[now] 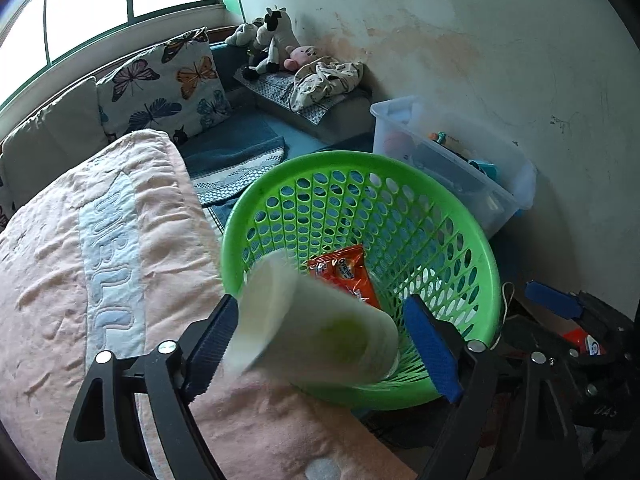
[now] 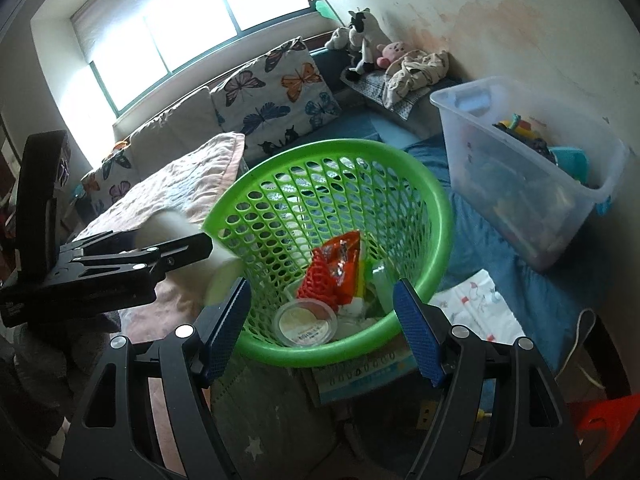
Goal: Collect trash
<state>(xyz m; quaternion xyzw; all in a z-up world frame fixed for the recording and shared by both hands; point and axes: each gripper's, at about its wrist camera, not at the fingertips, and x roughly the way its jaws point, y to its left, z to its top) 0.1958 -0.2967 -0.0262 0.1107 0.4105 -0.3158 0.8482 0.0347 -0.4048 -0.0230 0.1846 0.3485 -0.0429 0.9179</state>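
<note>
A green mesh basket [image 1: 448, 216] [image 2: 436, 200] stands beside the bed, holding an orange snack wrapper [image 1: 344, 272] [image 2: 340, 260], a red net [image 2: 320, 284] and a round lidded tub [image 2: 306, 324]. A white cup [image 1: 312, 328], blurred and lying on its side, hangs over the basket's near rim between the fingers of my left gripper [image 1: 320, 344]. The jaws stand wide, with a gap at the right pad [image 1: 430, 344]. In the right wrist view the left gripper [image 2: 172, 240] and cup [image 2: 224, 280] sit at the basket's left rim. My right gripper [image 2: 320, 332] is open and holds nothing, just short of the basket.
A pink blanket [image 1: 100, 260] covers the bed to the left. A clear plastic bin [image 2: 520, 184] of toys stands right of the basket by the wall. Butterfly pillows [image 2: 276, 92] and stuffed toys [image 2: 364, 40] lie farther back. A red object [image 2: 600, 412] sits low right.
</note>
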